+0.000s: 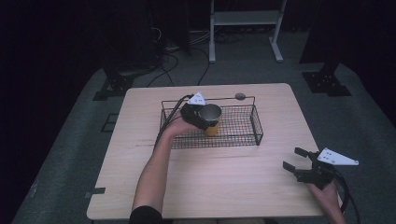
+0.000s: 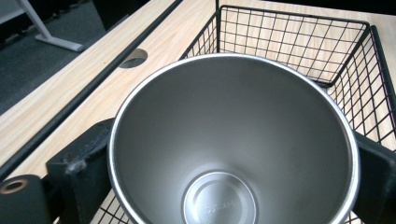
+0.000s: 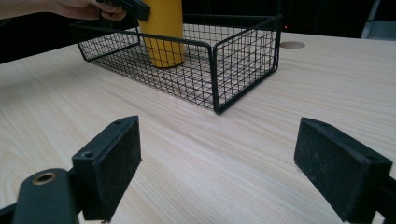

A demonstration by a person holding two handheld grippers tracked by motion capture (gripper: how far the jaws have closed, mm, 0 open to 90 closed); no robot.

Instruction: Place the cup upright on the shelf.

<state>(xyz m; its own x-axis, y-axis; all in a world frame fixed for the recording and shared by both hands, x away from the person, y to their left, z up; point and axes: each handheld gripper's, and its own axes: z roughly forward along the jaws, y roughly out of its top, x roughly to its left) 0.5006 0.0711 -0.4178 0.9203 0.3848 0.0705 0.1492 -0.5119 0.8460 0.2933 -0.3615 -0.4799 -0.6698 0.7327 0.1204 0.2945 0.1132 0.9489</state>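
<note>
Inside the wire basket (image 1: 243, 135), toward its 9 o'clock end, stood the cup (image 1: 211, 119): yellow outside, bare steel inside, upright, base on the mesh floor. L gripper (image 1: 200, 115) was clenched on it near the rim, one jaw each side of the wall, as the left gripper view showed (image 2: 233, 154). R gripper (image 1: 299, 161) sat released w/ jaws wide apart over bare table at approx 4 o'clock, well apart from the basket.

Judgement on handling: cup looked stiff, thin-walled metal, empty so prob. light; smooth finish likely slippery under the pads. Tapered shape, wider at top, so a grip just below the rim across the dia. seemed best; lower down it could slide. Not fragile, but could dent or clang on the wire.

Table (image 1: 219, 186) was pale wood-grain, flat, w/ a cable hole (image 1: 240, 96) at 12 o'clock. Room was dim: grey floor, cables, a white frame (image 1: 245, 28) beyond.
</note>
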